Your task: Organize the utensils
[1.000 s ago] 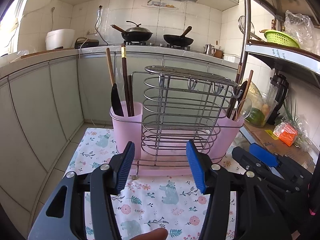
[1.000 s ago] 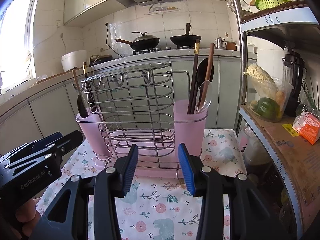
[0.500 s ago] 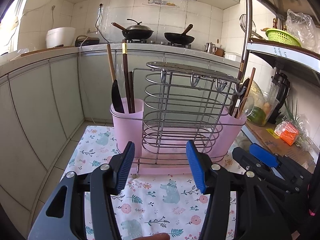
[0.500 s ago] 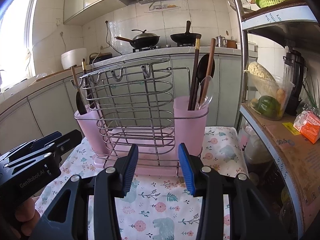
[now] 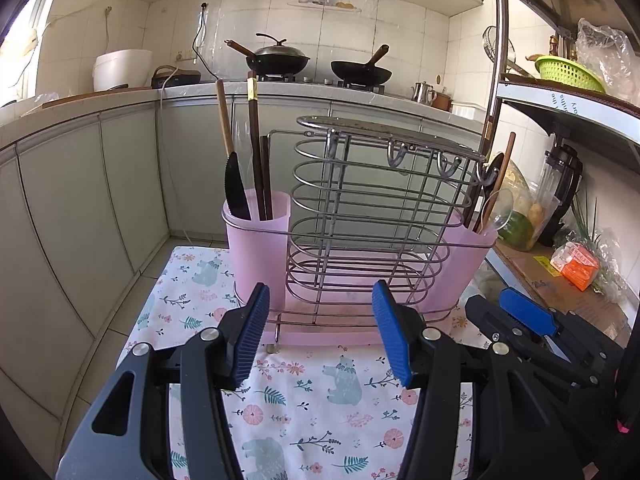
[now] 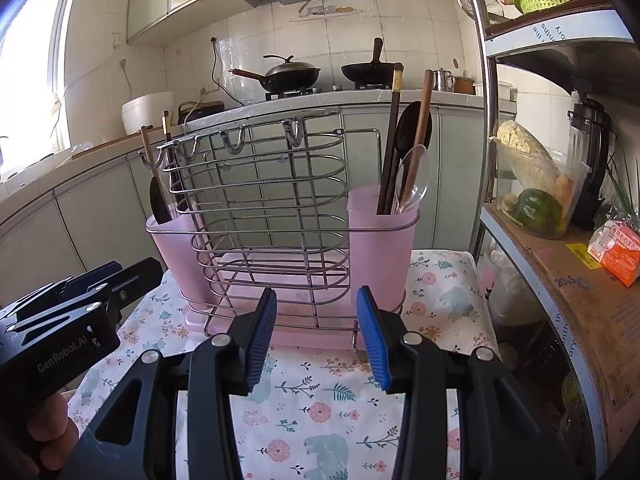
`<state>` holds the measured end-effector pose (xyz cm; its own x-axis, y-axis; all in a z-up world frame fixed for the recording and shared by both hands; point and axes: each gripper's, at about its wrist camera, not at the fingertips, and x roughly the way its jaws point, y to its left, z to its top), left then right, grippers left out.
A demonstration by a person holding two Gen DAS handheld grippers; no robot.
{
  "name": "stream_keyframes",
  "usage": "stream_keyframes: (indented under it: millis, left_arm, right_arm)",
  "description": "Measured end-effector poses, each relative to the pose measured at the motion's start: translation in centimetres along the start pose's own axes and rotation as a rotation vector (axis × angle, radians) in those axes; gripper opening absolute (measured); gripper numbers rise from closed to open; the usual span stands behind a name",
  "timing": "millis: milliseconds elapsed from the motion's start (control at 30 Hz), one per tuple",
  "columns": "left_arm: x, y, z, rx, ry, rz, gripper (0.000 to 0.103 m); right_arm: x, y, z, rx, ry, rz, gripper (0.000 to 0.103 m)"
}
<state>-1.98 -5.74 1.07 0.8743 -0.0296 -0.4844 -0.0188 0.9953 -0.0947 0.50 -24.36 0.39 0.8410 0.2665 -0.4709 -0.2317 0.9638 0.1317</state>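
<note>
A wire utensil rack [image 5: 372, 216] with a pink base stands on the floral cloth [image 5: 304, 400]. Its left pink cup [image 5: 258, 240] holds a black knife [image 5: 236, 192], a wooden-handled utensil and dark chopsticks. Its right pink cup [image 6: 382, 248] holds chopsticks, a black spoon [image 6: 414, 124] and a clear spoon [image 6: 414, 176]. My left gripper [image 5: 320, 320] is open and empty in front of the rack. My right gripper [image 6: 316, 320] is open and empty too, beside the left one; it shows in the left wrist view [image 5: 528, 316].
A metal shelf unit [image 6: 560, 240] stands close on the right with a food container, a blender and packets. Kitchen cabinets and a counter with two woks [image 5: 280, 60] lie behind. The table edge drops to the floor on the left.
Both views have shifted slightly; the rack sits a little lower and nearer in frame. Both grippers stay open and empty.
</note>
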Motion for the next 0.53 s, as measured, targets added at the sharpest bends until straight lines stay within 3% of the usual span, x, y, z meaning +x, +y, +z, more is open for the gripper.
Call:
stream_keyframes:
  millis: [533]
  left_arm:
    - [0.62,0.09,-0.26,-0.003,0.018,0.006,0.054]
  right_arm:
    - [0.85,-0.30,-0.28,0.003,0.022,-0.004,0.041]
